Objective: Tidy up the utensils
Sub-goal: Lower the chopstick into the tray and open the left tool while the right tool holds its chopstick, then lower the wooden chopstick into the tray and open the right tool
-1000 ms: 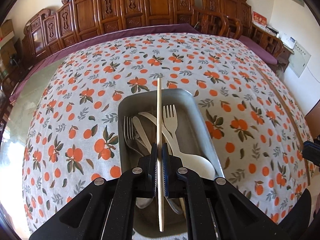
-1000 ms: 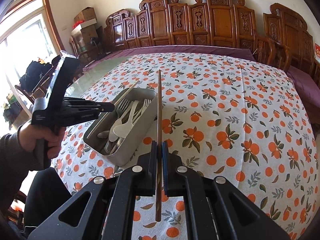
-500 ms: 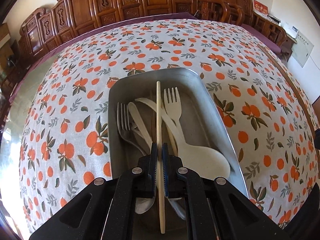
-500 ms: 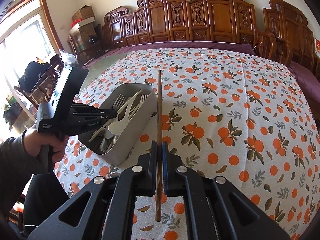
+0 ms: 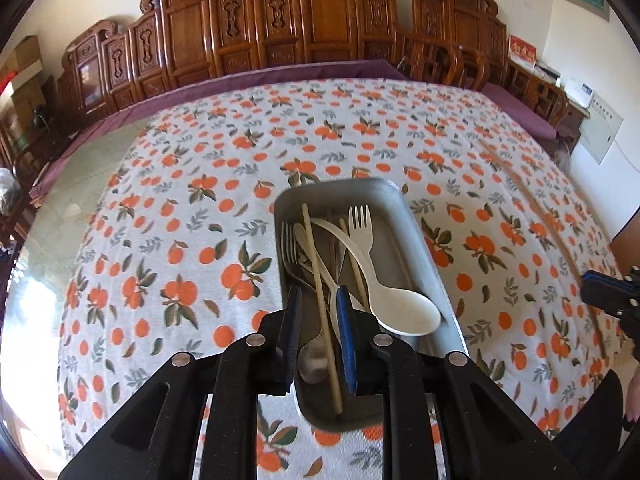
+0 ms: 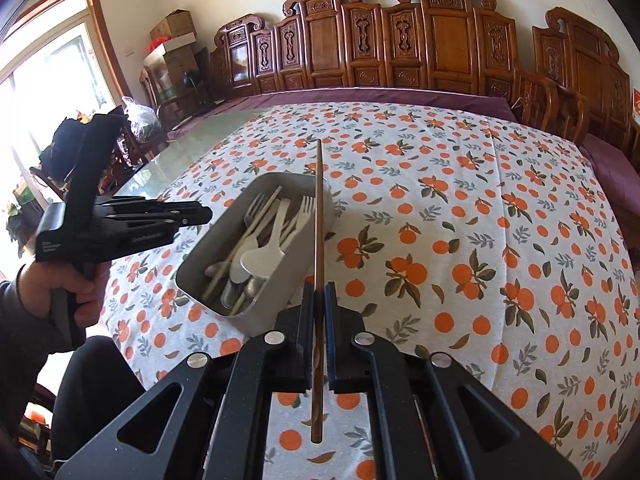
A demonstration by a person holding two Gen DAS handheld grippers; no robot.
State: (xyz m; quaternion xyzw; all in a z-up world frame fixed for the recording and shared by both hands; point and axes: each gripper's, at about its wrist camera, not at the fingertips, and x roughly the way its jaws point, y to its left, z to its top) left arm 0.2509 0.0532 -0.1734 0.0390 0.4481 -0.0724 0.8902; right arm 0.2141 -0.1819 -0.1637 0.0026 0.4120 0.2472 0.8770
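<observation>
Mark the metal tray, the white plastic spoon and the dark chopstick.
metal tray (image 5: pixel 420 248): left wrist view, right rim.
white plastic spoon (image 5: pixel 408 316): left wrist view, bowl.
dark chopstick (image 6: pixel 319 216): right wrist view, mid-shaft.

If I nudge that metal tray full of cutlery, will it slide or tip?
The metal tray looks low and flat-bottomed, so tipping seems unlikely. It sits on a tablecloth, which may bunch rather than let it slide. The loose cutlery inside, like the white spoon, would probably shift and rattle.

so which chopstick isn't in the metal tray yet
The dark brown wooden chopstick, clamped in the right gripper beside the tray; the pale ones lie inside.
</observation>
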